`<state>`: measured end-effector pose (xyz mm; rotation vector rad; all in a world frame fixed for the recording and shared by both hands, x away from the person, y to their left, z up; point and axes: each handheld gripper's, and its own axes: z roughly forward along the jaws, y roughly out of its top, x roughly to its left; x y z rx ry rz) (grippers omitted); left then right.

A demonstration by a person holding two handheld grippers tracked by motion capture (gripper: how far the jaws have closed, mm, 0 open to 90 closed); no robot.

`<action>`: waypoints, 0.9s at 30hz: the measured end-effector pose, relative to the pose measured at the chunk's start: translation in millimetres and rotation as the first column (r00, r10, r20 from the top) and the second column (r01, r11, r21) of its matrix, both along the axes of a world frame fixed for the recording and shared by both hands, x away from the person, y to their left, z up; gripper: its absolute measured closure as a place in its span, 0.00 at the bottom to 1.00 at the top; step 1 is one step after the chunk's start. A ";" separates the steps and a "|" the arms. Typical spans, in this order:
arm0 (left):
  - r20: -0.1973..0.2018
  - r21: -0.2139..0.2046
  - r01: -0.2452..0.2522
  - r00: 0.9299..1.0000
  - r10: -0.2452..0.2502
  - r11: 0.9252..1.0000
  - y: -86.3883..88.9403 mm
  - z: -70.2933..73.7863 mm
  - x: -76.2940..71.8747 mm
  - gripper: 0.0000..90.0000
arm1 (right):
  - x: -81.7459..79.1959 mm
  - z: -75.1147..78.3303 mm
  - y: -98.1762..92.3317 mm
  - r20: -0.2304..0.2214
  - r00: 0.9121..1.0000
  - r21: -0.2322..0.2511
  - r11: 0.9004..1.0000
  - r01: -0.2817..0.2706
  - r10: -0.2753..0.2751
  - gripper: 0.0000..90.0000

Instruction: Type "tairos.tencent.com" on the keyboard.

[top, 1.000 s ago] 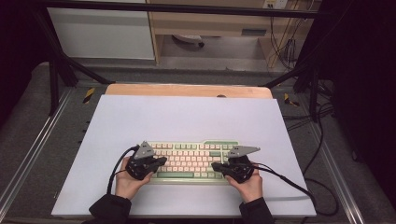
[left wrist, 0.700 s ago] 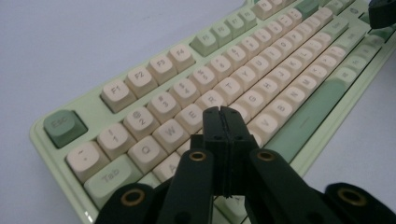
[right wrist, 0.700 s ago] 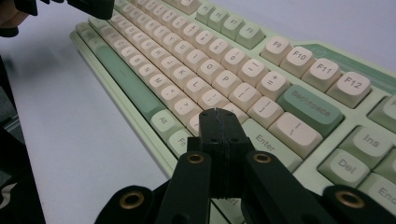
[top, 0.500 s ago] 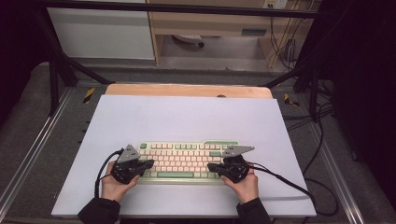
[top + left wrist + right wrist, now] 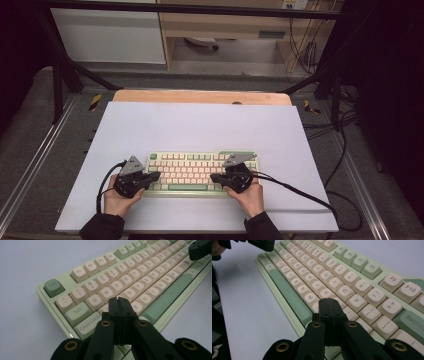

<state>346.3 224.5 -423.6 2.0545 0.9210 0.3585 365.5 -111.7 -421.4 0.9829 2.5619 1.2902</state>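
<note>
High view soft, low-res; white table sheet (image 5: pixel 200 125) evenly lit from above, surroundings fall into dark (corners near black). Gripper views dimmer, bluish cast, keyboard (image 5: pixel 130 280) keys sharp mid-frame, blurring far end, faint shadows

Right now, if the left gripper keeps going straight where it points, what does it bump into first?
Probably the letter keys: the left gripper, jaws shut, points along the keyboard, tips over the A and S area. Whether it already touches them is unclear.

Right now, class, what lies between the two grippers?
In the high view, the keyboard's middle keys and green space bar lie between the left gripper and right gripper.
</note>
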 end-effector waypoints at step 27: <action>-0.005 0.006 0.008 1.000 -0.008 1.000 -1.8 -2.5 0.1 0.99 | -0.6 -7.3 2.6 -0.004 1.000 -0.022 1.000 -0.010 0.009 1.00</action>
